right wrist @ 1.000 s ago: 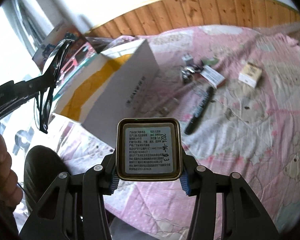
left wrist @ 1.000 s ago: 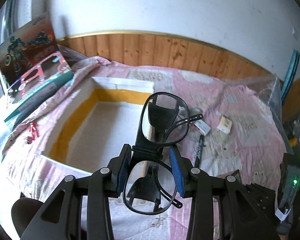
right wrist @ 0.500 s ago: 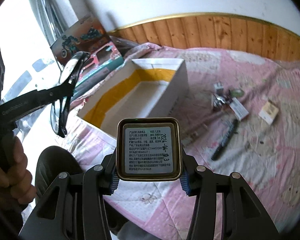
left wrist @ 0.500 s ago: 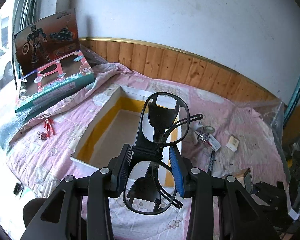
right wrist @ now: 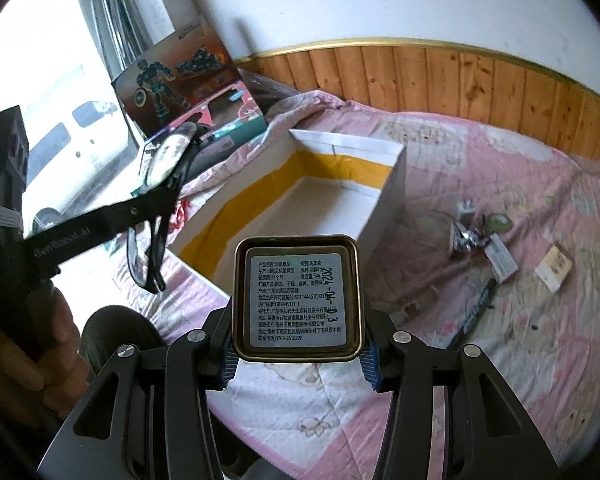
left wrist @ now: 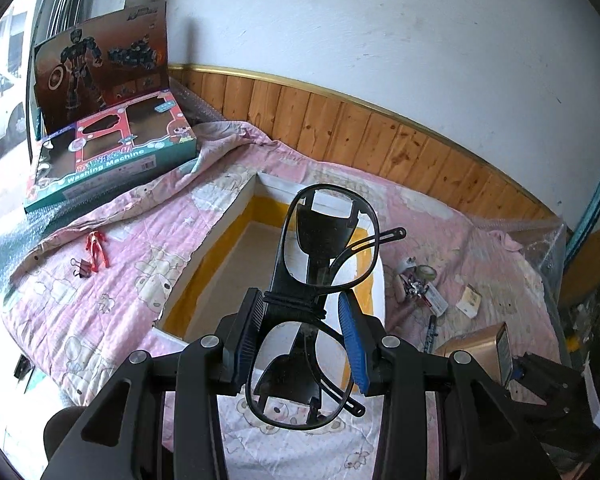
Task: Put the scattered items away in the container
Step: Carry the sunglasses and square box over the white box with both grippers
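Note:
My left gripper (left wrist: pixel 302 340) is shut on black-framed glasses (left wrist: pixel 328 240), held in the air above the near end of a white box with a yellow inner band (left wrist: pixel 236 272). My right gripper (right wrist: pixel 298 360) is shut on a gold tin with a white label (right wrist: pixel 297 300), in front of the same box (right wrist: pixel 388 196). The glasses (right wrist: pixel 158 208) and the left gripper's arm show at the left of the right wrist view. On the pink quilt to the right of the box lie a black marker (right wrist: pixel 474 308), a small cream box (right wrist: pixel 554 266) and a little heap of keys and tags (right wrist: pixel 470 236).
Two toy boxes (left wrist: pixel 112 152) lean at the back left by the window. Red clips and a black binder clip (left wrist: pixel 90 256) lie on the quilt left of the box. A wood-panelled wall (left wrist: pixel 380 140) bounds the bed behind. A hand (right wrist: pixel 24 360) holds the left gripper.
Both grippers have risen and pulled back from the box, so more of the bed and the box's inside shows. Glasses and tin remain held.

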A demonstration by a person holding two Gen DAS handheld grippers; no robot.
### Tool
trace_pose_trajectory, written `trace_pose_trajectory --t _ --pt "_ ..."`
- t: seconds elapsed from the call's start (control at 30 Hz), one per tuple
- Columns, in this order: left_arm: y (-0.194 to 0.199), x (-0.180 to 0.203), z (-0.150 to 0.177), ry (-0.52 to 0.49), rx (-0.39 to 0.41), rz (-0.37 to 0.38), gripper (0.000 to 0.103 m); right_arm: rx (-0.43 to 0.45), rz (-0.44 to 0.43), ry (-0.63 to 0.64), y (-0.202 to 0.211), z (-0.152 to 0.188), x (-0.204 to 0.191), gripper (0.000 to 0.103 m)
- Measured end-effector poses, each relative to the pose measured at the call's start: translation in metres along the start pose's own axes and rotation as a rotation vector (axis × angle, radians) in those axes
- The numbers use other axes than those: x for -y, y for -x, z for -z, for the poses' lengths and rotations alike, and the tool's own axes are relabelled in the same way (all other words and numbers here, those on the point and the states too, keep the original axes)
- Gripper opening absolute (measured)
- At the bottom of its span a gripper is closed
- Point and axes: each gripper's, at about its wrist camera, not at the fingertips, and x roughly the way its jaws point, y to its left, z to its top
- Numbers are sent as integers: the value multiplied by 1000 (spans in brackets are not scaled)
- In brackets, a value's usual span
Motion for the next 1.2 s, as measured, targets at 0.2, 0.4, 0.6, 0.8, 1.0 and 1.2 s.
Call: trace_pose_trajectory --t 0.2,0.4,0.6,0.8,1.0,1.2 --pt "-16 -11 -8 15 -19 9 40 -14 -4 29 -17 -17 -10 51" --pt "-37 -19 -17 33 -49 24 40 -43 -9 35 -42 -32 -10 51" --pt "-64 -24 -30 47 -94 53 40 -66 -10 33 -62 -49 -5 51" --pt "-93 -27 -43 71 -138 73 40 -95 -22 11 -84 -70 8 51" --pt "-124 -28 -53 86 -190 59 40 -132 -32 11 -113 -91 16 51" --pt "-152 -30 -61 82 -239 25 41 -170 -8 46 -145 -108 21 51"
